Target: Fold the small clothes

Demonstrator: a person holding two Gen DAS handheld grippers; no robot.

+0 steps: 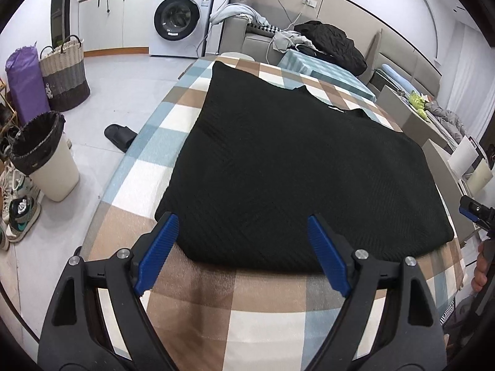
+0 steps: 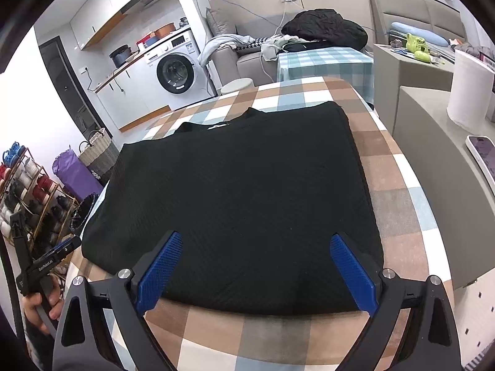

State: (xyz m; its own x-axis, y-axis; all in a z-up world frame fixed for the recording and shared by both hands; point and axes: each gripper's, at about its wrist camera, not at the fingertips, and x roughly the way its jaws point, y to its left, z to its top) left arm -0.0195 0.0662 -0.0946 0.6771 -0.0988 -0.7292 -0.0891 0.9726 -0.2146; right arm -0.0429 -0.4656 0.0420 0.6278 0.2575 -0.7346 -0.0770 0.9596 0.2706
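Note:
A black knit sweater [image 1: 294, 167] lies folded flat on the checked tablecloth [image 1: 216, 309], collar at the far side. It also shows in the right wrist view [image 2: 241, 204]. My left gripper [image 1: 243, 219] is open and empty, its blue pads [image 1: 157, 253] straddling the sweater's near-left edge. My right gripper [image 2: 255, 241] is open and empty, over the sweater's near edge on the checked cloth [image 2: 247, 337]. The right gripper shows at the right rim of the left wrist view [image 1: 473, 213]; the left one at the left rim of the right wrist view [image 2: 46, 266].
A bin [image 1: 43, 157], a slipper [image 1: 119, 136], a basket [image 1: 65, 74] and shoes [image 1: 21, 213] stand on the floor to the left. A washing machine [image 1: 179, 15] and sofa with clothes [image 1: 328, 43] are behind. A grey counter [image 2: 439, 160] with a paper roll [image 2: 468, 89] flanks the table's right.

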